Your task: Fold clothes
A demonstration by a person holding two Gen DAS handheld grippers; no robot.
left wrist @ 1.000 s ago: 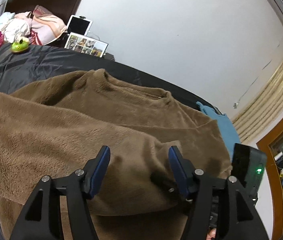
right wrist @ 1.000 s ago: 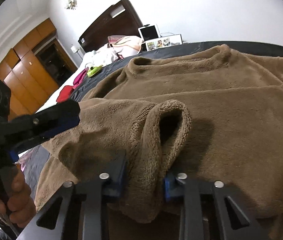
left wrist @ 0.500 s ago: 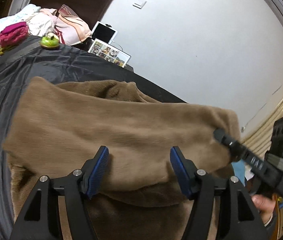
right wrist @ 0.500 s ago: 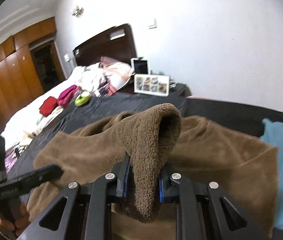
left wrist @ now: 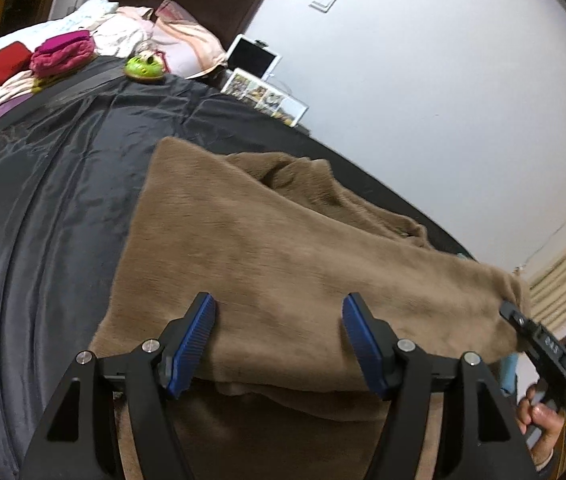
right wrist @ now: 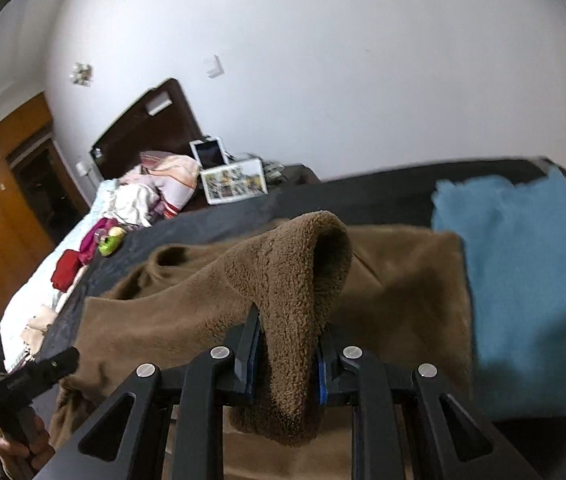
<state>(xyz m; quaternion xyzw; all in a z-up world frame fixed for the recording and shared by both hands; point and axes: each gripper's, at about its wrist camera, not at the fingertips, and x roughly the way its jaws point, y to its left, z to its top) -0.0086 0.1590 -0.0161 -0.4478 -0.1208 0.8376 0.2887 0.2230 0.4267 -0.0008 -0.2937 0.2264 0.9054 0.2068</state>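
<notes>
Lying across the black bed cover point(left wrist: 51, 208), the brown fleece sweater point(left wrist: 267, 248) is spreading over the middle of the bed, its neckline sitting toward 12 o'clock in the left wrist view and one sleeve being lifted across the body.

- Sweater, handling: judging by the deep pile and the way the cloth is drooping, it is reading as thick, soft and limp, moderately heavy for a garment, not slippery and not fragile. Folds are likely rounding rather than creasing. The cuff, hem and shoulder seams are looking like the surest holds, since bulk there is filling the jaws.
- Blue garment point(right wrist: 531, 288): lying just beside the sweater at 3 o'clock in the right wrist view; where the two edges meet is blurred.
- Right tongs point(right wrist: 288, 368): pressing together on the sleeve cuff point(right wrist: 303, 280), pinching a doubled thickness of fleece, with the cuff opening arching above the jaws and a loose end hanging below.
- Left tongs point(left wrist: 279, 344): standing wide apart, gripping nothing, hovering over the raised sleeve at 6 o'clock; whether the blue pads point(left wrist: 193, 344) are brushing the pile cannot be told.
</notes>
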